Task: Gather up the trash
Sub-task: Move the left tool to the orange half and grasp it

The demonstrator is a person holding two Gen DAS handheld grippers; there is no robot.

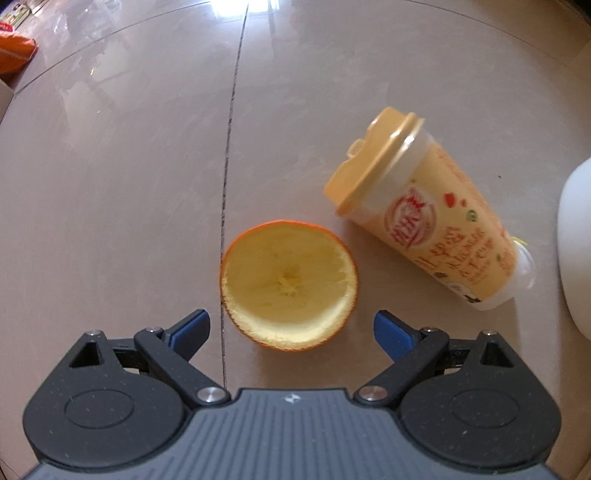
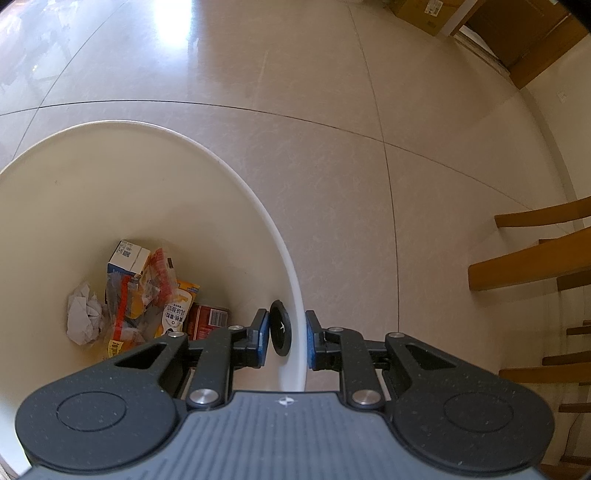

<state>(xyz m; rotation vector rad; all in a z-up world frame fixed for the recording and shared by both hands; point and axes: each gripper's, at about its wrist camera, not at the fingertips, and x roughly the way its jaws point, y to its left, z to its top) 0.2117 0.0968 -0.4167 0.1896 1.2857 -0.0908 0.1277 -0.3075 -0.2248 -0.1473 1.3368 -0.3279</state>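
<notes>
An emptied orange peel half [image 1: 290, 284] lies cut side up on the tiled floor. My left gripper [image 1: 291, 321] hovers open just over its near edge, one blue pad on each side. To the right a yellow lidded drink cup [image 1: 424, 206] lies on its side. The white trash bin [image 1: 576, 251] shows at the right edge. In the right wrist view my right gripper [image 2: 286, 338] is shut on the bin's wall [image 2: 258, 206], with a black round fitting [image 2: 279, 328] against the left pad. Crumpled paper [image 2: 83, 314], a carton [image 2: 125, 258] and wrappers [image 2: 177, 306] lie inside.
A dark grout line [image 1: 229, 166] runs past the peel's left side. An orange bag [image 1: 14, 51] sits far left. Wooden chair legs [image 2: 535, 266] stand right of the bin, and a cardboard box [image 2: 424, 14] rests by a doorway at the back.
</notes>
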